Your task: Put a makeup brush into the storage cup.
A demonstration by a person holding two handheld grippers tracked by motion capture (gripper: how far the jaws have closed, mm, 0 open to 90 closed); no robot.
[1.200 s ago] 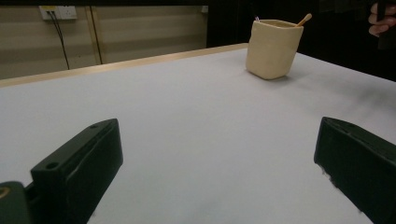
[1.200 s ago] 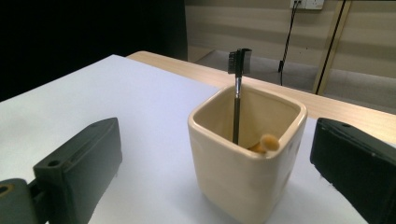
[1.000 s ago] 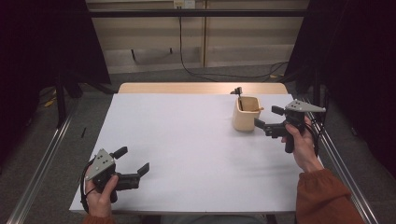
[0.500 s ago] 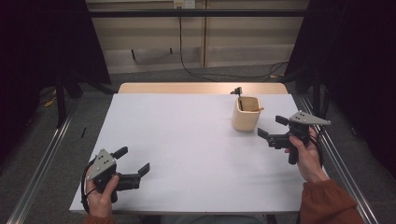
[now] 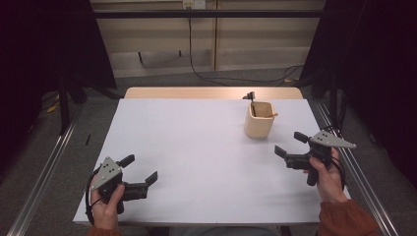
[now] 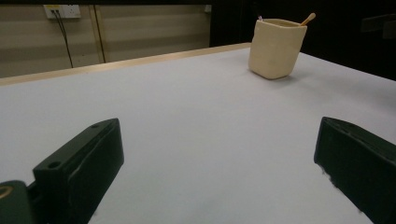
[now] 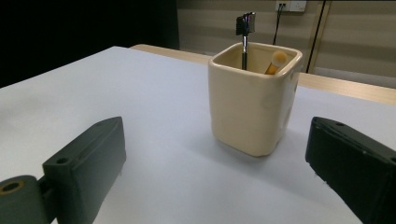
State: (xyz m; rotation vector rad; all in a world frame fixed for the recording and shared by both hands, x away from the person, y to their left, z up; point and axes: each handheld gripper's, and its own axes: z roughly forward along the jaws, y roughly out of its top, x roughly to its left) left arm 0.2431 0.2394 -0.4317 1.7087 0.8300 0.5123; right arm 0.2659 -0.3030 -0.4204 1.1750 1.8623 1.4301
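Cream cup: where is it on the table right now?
In the high view the cream cup stands upright at the far right of the white table, just ahead of the open right tongs, apart from them.

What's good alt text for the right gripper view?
A cream square cup stands on a white table, framed between the open right claw's two black jaws. It holds a black-headed brush and an orange-tipped stick.

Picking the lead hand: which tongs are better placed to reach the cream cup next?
Right. The right tongs sit open just beside the cream cup, jaws pointed at it. The left tongs are at the table's near-left corner, far off.
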